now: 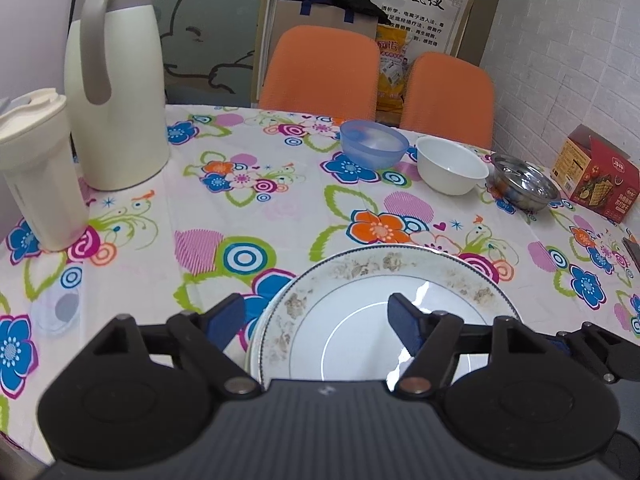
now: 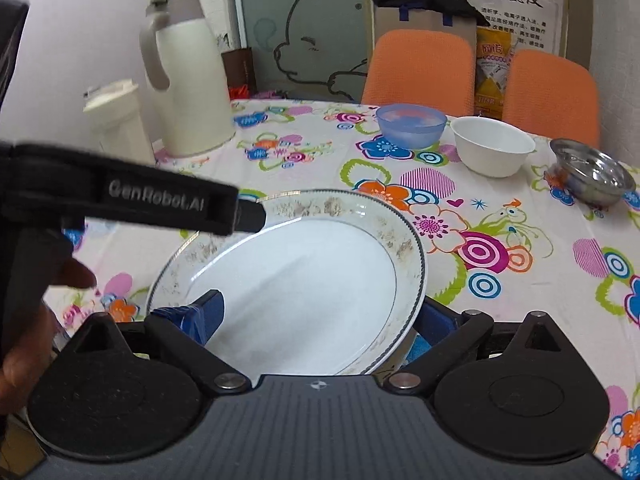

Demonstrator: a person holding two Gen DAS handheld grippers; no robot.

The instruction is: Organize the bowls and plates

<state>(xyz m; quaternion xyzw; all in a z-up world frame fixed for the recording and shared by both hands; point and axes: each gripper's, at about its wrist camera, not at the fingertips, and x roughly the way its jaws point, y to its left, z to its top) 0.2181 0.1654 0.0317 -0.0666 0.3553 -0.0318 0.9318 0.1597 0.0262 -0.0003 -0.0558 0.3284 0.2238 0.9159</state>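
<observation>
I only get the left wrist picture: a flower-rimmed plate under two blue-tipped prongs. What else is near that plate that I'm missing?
Observer: The right wrist view shows the right hand-held gripper straddling the plate. One blue pad lies over the plate's face, and the other sits under its rim.
Operator: And who works the prongs on my side?
Observer: A person's hand shows at the left edge of that view, holding the body of the left hand-held gripper. A strap on it reads GenRobot.AI.
</observation>
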